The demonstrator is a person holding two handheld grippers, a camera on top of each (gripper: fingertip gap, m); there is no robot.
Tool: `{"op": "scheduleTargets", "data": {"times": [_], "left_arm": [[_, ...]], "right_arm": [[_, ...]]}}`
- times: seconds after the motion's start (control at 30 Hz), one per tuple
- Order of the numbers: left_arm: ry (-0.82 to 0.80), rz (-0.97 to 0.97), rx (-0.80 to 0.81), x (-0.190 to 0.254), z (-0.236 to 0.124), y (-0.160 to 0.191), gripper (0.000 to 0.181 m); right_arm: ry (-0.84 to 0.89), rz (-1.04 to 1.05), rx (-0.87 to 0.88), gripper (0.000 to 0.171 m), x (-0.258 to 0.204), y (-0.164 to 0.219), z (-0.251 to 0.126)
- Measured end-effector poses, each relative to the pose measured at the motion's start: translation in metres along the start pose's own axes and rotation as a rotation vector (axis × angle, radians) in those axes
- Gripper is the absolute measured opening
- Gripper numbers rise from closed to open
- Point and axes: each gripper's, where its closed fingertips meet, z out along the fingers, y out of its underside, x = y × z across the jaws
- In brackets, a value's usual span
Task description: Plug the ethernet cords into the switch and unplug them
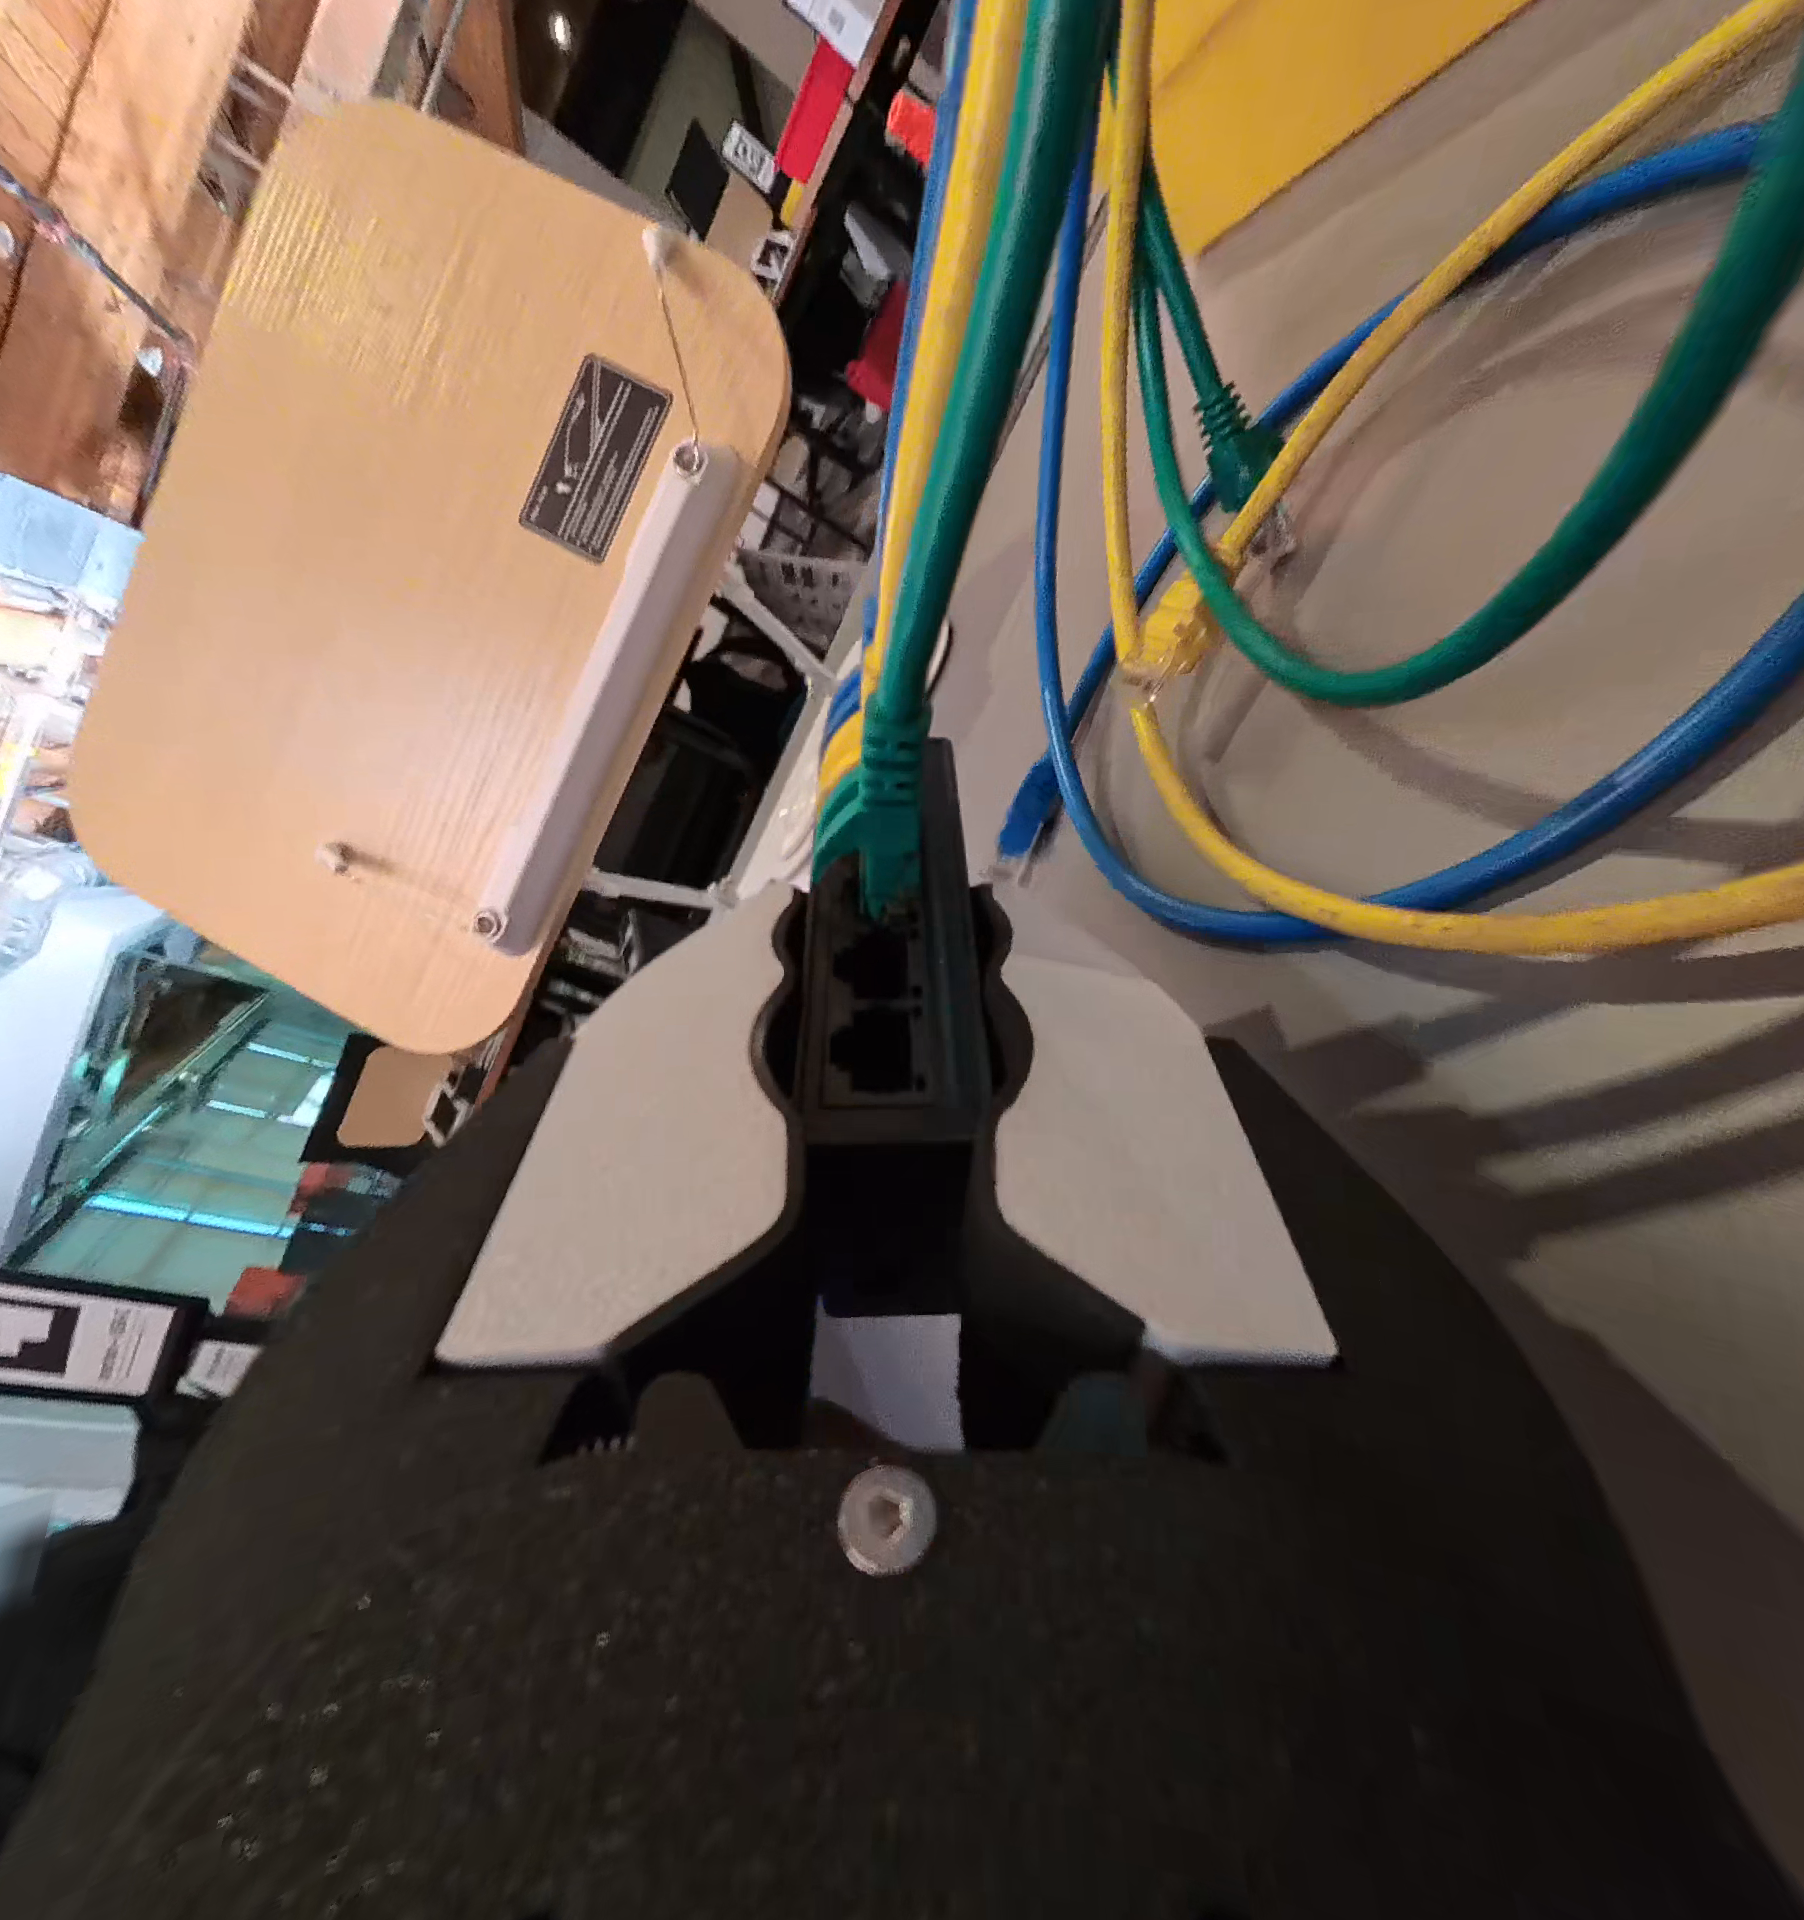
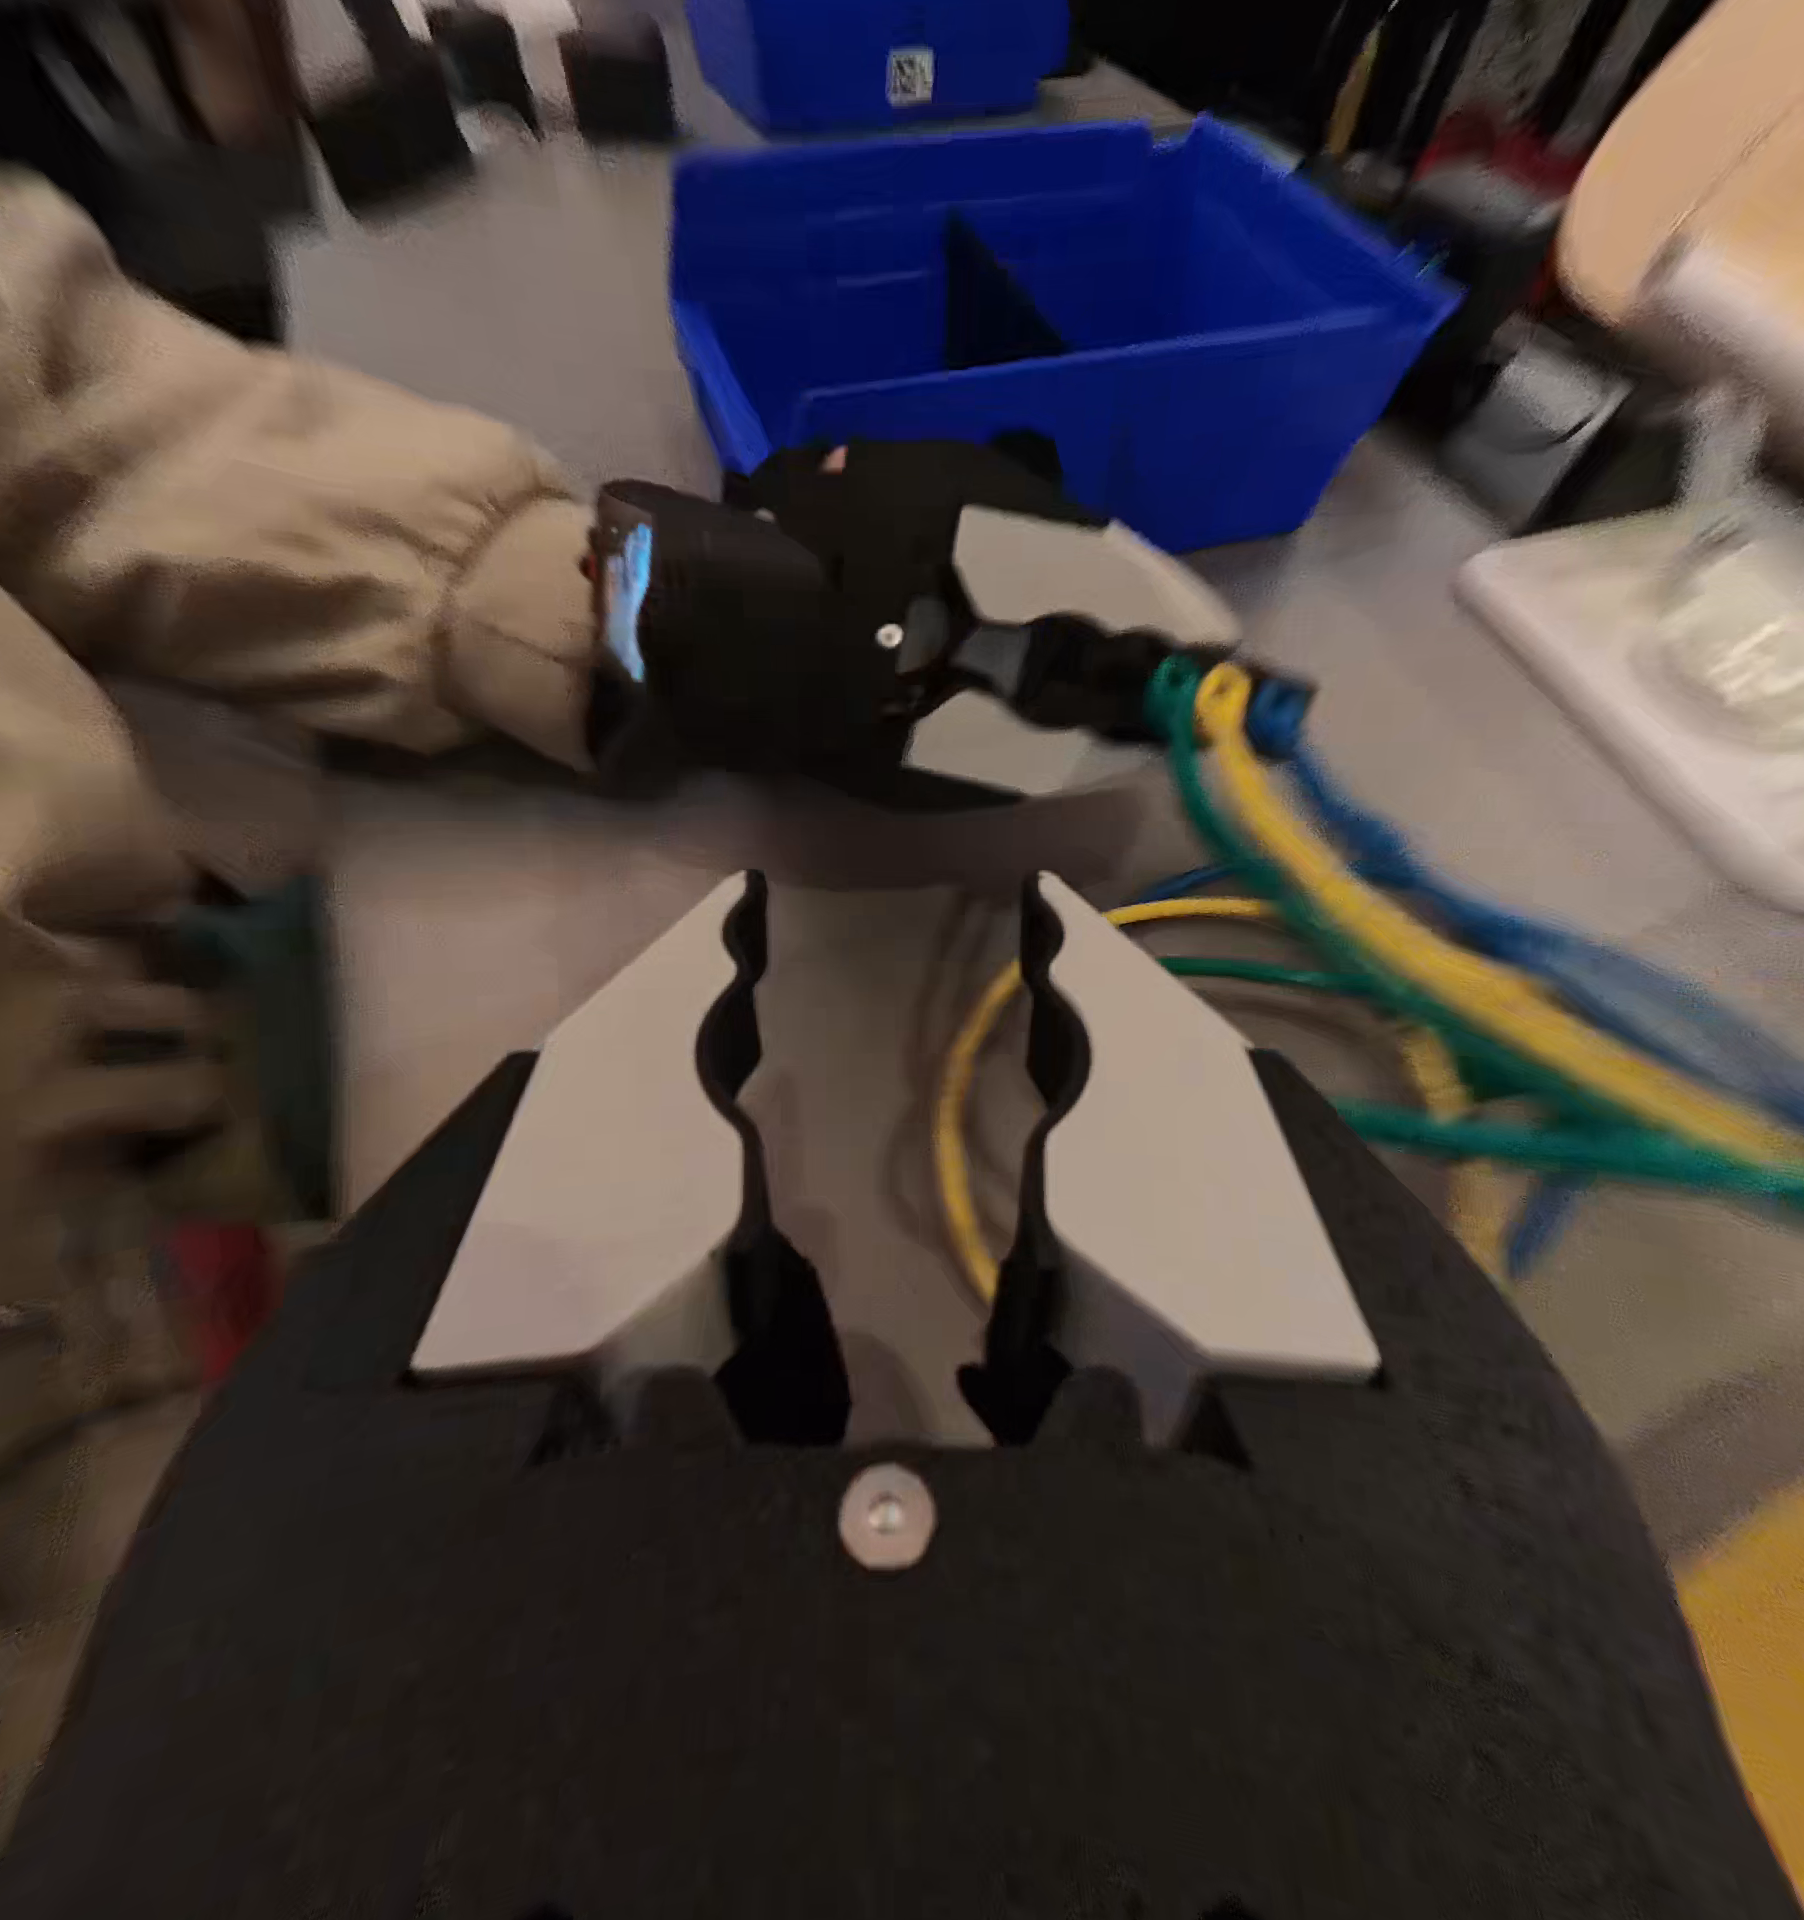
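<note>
My left gripper [image 1: 890,935] is shut on the black switch [image 1: 893,997] and holds it on edge above the grey floor. A green cord plug [image 1: 882,821] sits in a far port, with yellow and blue plugs behind it. Two near ports [image 1: 872,1023] are empty. Loose green [image 1: 1236,447], yellow [image 1: 1173,623] and blue [image 1: 1028,810] plugs lie on the floor. My right gripper [image 2: 890,904] is open and empty. It points at the left gripper [image 2: 1137,644] and the switch [image 2: 1085,665], where green, yellow and blue cords [image 2: 1230,707] are plugged in.
A blue divided bin [image 2: 1064,301] stands behind the switch, with a second one farther back. A white tray [image 2: 1687,686] lies at the right. A wooden board [image 1: 441,561] with a white bar stands at the left. Cord loops [image 1: 1397,883] lie on the floor. A tan sleeve [image 2: 254,561] is at the left.
</note>
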Motion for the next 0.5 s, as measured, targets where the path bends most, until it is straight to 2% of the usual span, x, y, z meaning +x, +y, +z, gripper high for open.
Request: {"op": "scheduleTargets", "data": {"times": [0.1,0.27,0.37,0.5], "left_arm": [[0.044,-0.049,0.017,0.012,0.006,-0.003,0.032],[0.123,-0.120,0.063,0.021,0.000,-0.014,0.030],[0.101,-0.063,0.076,0.022,-0.004,-0.015,0.030],[0.098,-0.061,0.076,0.019,-0.008,-0.014,0.029]], "right_arm": [[0.167,-0.343,-0.127,0.049,0.030,-0.024,-0.001],[0.197,-0.876,-0.413,0.047,0.064,-0.018,0.036],[0.073,-1.005,-0.433,0.040,0.053,-0.010,0.065],[0.003,-1.179,-0.497,0.035,0.063,0.012,0.086]]}}
